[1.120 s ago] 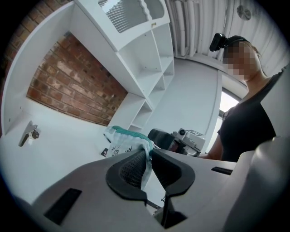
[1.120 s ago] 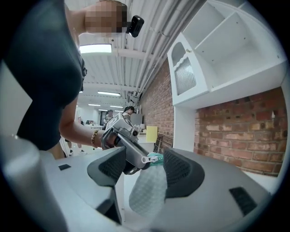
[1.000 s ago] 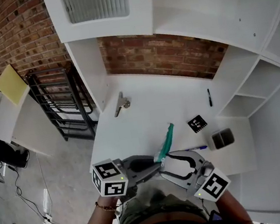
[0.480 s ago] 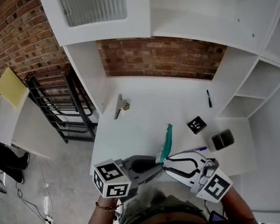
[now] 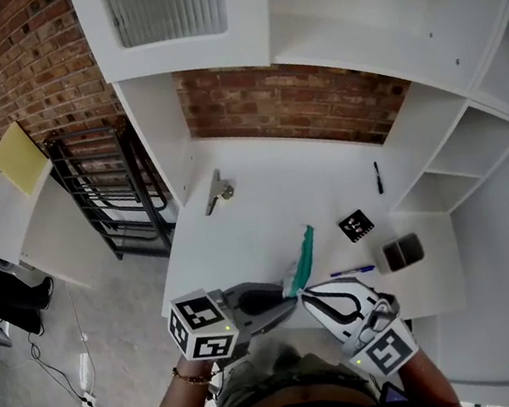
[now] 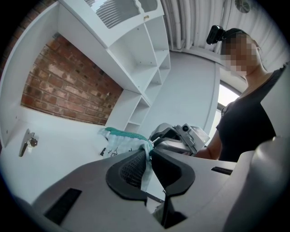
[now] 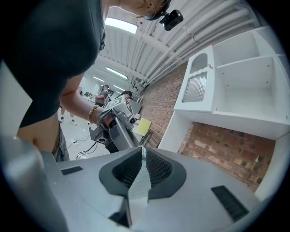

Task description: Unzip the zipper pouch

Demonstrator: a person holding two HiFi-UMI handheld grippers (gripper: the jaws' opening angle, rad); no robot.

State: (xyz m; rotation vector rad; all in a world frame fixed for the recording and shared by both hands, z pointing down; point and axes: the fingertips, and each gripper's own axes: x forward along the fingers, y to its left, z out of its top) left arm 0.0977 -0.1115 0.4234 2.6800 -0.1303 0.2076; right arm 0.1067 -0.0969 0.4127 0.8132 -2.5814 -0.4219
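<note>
The left claw (image 5: 291,302) pinches the zipper pouch (image 5: 303,252) tight over the table (image 5: 263,196). Facing it, the right claw (image 5: 304,295) has just closed on the pouch's near end.

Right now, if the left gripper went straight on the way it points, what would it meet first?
Probably the right gripper, facing it just past the zipper pouch that the left gripper pinches; the right one's jaws have just been closing on that pouch. Depth is unclear.

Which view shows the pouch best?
The left gripper view: the pouch shows its teal zipper edge and printed side. The head view shows it small and edge-on; the right gripper view shows only a pale strip.
</note>
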